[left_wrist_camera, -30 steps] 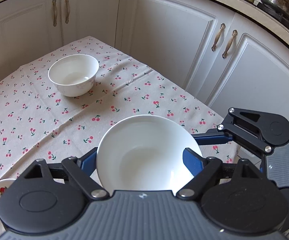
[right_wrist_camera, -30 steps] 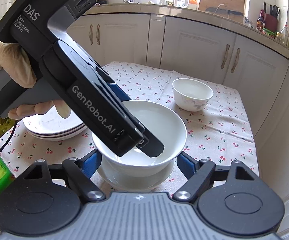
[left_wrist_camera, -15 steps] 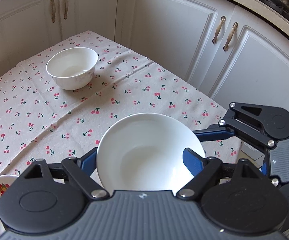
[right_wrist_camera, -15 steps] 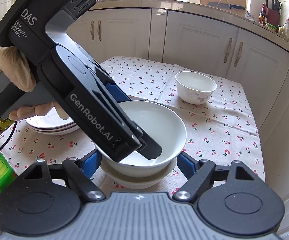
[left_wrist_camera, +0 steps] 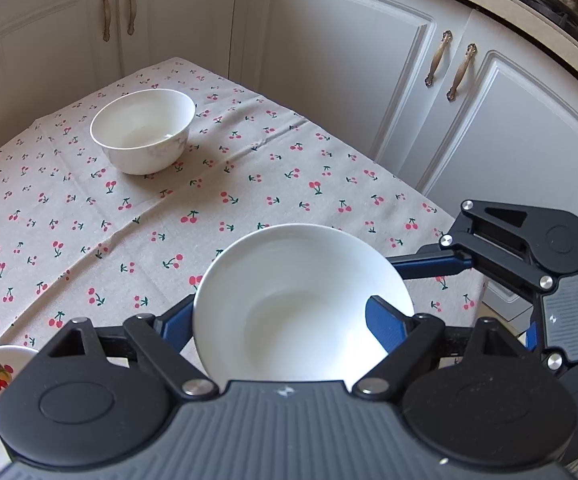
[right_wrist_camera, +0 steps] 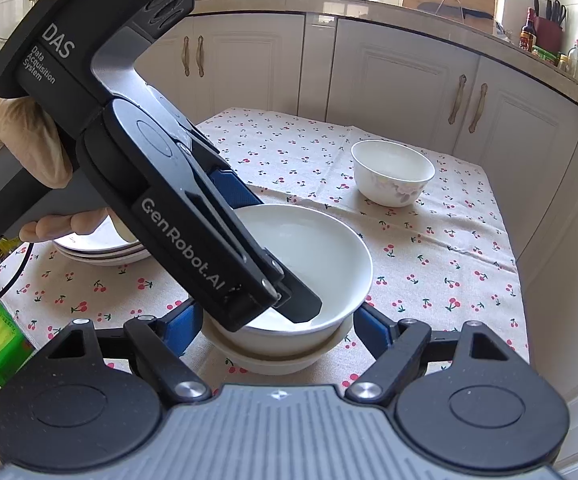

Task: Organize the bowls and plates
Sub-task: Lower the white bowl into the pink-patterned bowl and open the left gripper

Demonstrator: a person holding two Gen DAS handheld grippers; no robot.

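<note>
A worktop point(left_wrist_camera: 89, 216) covered in a cherry-print cloth carries the dishes being sorted. The left gripper point(right_wrist_camera: 289, 280) is clenched on a white bowl point(right_wrist_camera: 313, 256): one finger sits inside the bowl against its wall and the other reaches down outside the rim, so the wall is pinched between them. That bowl sits inside, or just above, a second bowl point(right_wrist_camera: 289, 354) of like size; whether the two touch all round cannot be told. Holding by the wall rather than across the rim likely lets the bowl be lowered straight into its partner. The right gripper point(right_wrist_camera: 277, 328) stands spread on either side of the lower bowl; whether its pads press the bowl or merely flank it is hidden by the bowl's curve, though the placing suggests it steadies the base so the pair does not slide. A smaller bowl point(left_wrist_camera: 143, 136) stands alone towards the far corner, well apart, probably next to be gathered. A stack of plates point(right_wrist_camera: 101, 250) rests behind the person's left hand point(right_wrist_camera: 13, 148), already grouped together.
</note>
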